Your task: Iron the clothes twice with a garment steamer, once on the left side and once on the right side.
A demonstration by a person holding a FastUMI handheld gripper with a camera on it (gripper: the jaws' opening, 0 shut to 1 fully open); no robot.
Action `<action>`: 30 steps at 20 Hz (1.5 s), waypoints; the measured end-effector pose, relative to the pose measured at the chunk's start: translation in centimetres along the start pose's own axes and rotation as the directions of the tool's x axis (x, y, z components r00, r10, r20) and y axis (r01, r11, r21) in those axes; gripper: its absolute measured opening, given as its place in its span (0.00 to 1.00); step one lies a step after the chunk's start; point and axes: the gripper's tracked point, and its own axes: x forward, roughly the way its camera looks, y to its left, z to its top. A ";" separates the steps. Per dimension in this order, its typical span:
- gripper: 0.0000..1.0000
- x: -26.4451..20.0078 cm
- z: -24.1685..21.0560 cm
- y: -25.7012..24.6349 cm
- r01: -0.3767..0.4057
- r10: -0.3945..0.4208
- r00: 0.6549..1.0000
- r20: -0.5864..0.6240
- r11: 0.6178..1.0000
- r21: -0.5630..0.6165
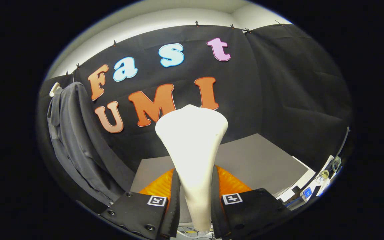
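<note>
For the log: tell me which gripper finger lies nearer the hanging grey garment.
The finger on the garment's side of the white steamer; the other sits beyond it.

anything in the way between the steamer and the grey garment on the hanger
Nothing visible. The gripper is shut on the white steamer, both fingers on its handle. The grey garment hangs on the booth wall off to the fingers' left, with open air between it and the steamer head.

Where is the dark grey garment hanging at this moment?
In the gripper view, the dark grey garment hangs on the black cloth wall, far left of the white steamer clamped in the gripper.
</note>
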 end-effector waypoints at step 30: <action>0.47 -14.8 -1.2 31.9 -0.130 0.152 0.967 0.203 0.984 -0.119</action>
